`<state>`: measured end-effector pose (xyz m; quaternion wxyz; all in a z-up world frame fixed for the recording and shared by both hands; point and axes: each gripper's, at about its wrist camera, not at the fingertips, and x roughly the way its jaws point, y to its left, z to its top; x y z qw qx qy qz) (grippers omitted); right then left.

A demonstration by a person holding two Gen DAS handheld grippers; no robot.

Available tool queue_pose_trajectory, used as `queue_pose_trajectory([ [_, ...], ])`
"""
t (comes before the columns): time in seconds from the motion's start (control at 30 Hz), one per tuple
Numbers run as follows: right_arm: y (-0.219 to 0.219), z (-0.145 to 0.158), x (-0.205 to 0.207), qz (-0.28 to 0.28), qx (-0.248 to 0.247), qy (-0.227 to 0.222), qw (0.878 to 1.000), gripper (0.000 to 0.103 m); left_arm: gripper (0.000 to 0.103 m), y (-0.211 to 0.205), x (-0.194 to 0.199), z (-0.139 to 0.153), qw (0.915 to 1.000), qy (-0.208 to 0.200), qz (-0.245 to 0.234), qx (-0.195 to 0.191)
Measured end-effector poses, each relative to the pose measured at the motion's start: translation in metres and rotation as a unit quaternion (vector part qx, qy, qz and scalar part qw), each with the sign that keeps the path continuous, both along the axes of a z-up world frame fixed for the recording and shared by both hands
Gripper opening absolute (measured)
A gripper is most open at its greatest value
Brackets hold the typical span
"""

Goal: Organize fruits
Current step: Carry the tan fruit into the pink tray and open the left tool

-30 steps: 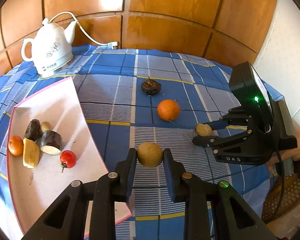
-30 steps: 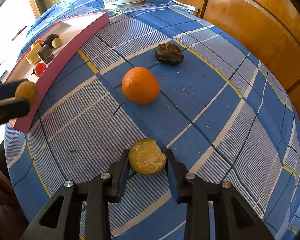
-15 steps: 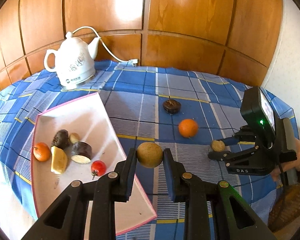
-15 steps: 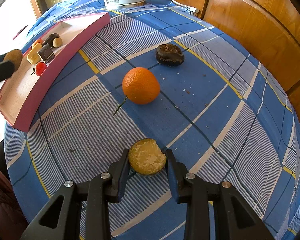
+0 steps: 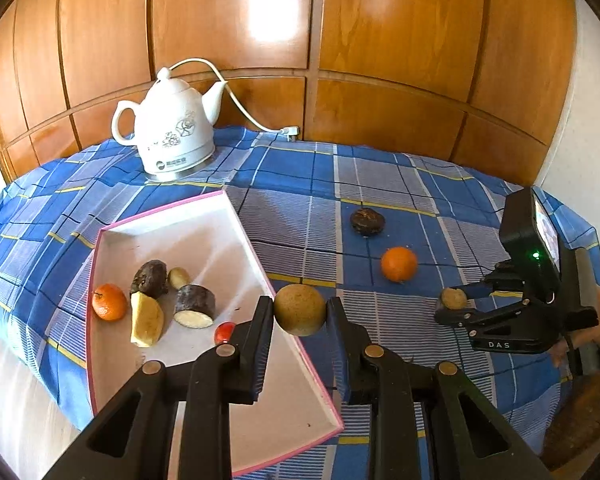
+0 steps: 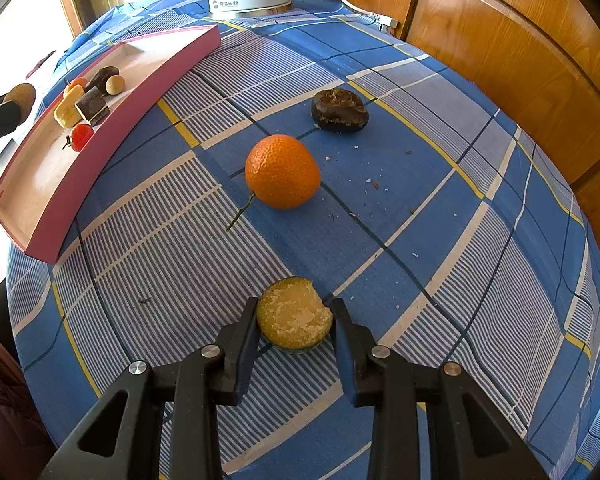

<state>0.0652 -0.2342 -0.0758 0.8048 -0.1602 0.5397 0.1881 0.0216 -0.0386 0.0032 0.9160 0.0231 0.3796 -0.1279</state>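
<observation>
My left gripper point(image 5: 300, 316) is shut on a round brown fruit point(image 5: 299, 309) and holds it in the air above the right rim of the pink-edged white tray point(image 5: 236, 216). The tray holds several fruit pieces, among them a small orange point(image 5: 109, 301) and a cherry tomato point(image 5: 224, 331). My right gripper point(image 6: 294, 322) is shut on a cut yellow fruit half point(image 6: 294, 312), low over the cloth; it also shows in the left wrist view point(image 5: 454, 300). An orange point(image 6: 282, 171) and a dark wrinkled fruit point(image 6: 339, 111) lie on the cloth beyond it.
A white electric kettle point(image 5: 172, 132) with its cord stands at the back of the table by the wood panelling. The blue checked cloth point(image 6: 460, 240) covers the round table. The tray lies at the table's left side point(image 6: 80, 168).
My left gripper has risen and pulled back with the brown fruit, towards the tray. My right gripper has stayed in place on the fruit half.
</observation>
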Motion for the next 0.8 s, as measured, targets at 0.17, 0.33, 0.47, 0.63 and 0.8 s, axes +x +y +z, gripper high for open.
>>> queue_pose_trajectory([
  [0.17, 0.000, 0.000, 0.000, 0.000, 0.000, 0.000, 1.000, 0.034, 0.027, 0.009, 0.001, -0.002, 0.9999, 0.001, 0.012, 0.001],
  [0.33, 0.000, 0.000, 0.000, 0.000, 0.000, 0.000, 1.000, 0.034, 0.027, 0.034, 0.005, -0.008, 0.9988, 0.007, 0.048, 0.002],
  [0.47, -0.001, 0.000, 0.001, 0.000, 0.000, -0.001, 1.000, 0.034, 0.027, 0.071, 0.011, -0.016, 0.9948, 0.016, 0.100, 0.001],
  [0.63, -0.001, 0.000, 0.000, 0.000, 0.000, -0.001, 1.000, 0.034, 0.027, 0.116, 0.021, -0.029, 0.9873, 0.038, 0.154, -0.013],
  [0.8, -0.001, 0.001, 0.000, -0.001, 0.000, -0.001, 1.000, 0.034, 0.027, 0.133, 0.033, -0.045, 0.9835, 0.052, 0.173, -0.009],
])
